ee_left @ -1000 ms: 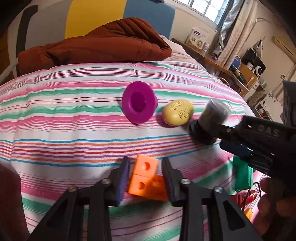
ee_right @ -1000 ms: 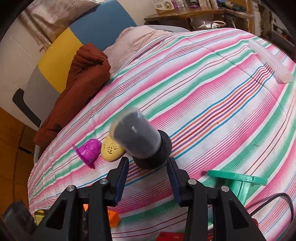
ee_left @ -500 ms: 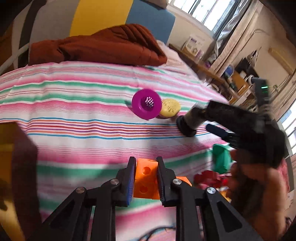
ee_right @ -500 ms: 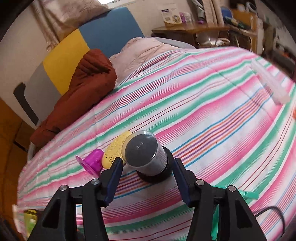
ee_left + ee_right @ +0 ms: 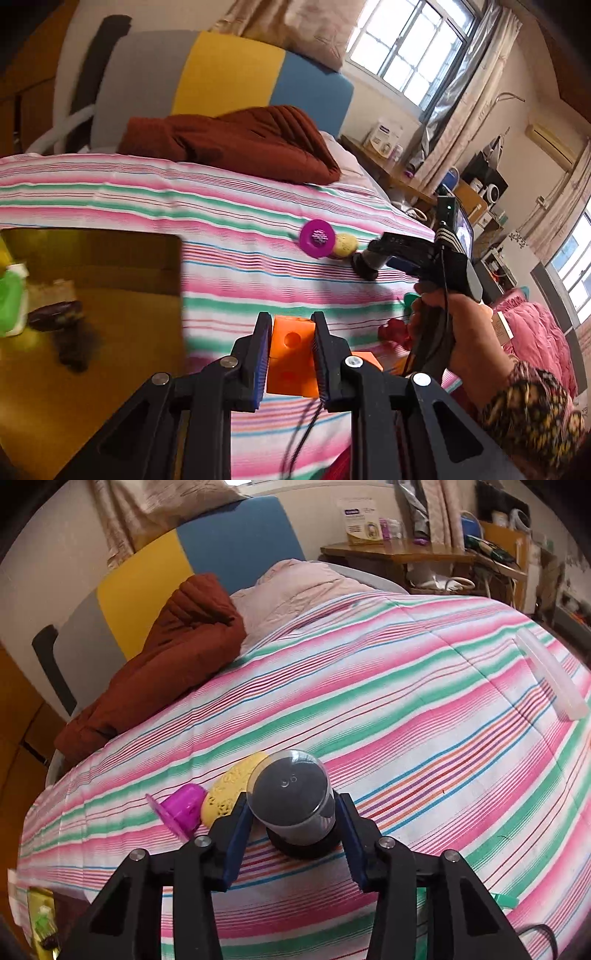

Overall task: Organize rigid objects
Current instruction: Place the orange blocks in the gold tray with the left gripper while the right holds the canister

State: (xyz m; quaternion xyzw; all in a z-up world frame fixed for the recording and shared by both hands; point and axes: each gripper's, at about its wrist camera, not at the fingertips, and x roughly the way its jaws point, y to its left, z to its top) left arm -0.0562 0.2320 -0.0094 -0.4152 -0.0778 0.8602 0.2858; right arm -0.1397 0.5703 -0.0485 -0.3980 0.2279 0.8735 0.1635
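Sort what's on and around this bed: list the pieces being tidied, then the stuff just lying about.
Job in hand:
orange block, clamped in the left gripper
dark jar, between the jaws of the right gripper
purple cup
yellow egg-shaped toy

Just lying about:
brown jacket
striped bedspread
headboard

Home bedroom: striped bedspread (image 5: pixel 406 709), colour-block headboard (image 5: pixel 229 74), curtained window (image 5: pixel 406 51), cluttered desk (image 5: pixel 399 550).

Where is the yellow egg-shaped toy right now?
The yellow egg-shaped toy lies on the striped bedspread, wedged between the purple cup on its left and the dark cylindrical container in the right gripper.
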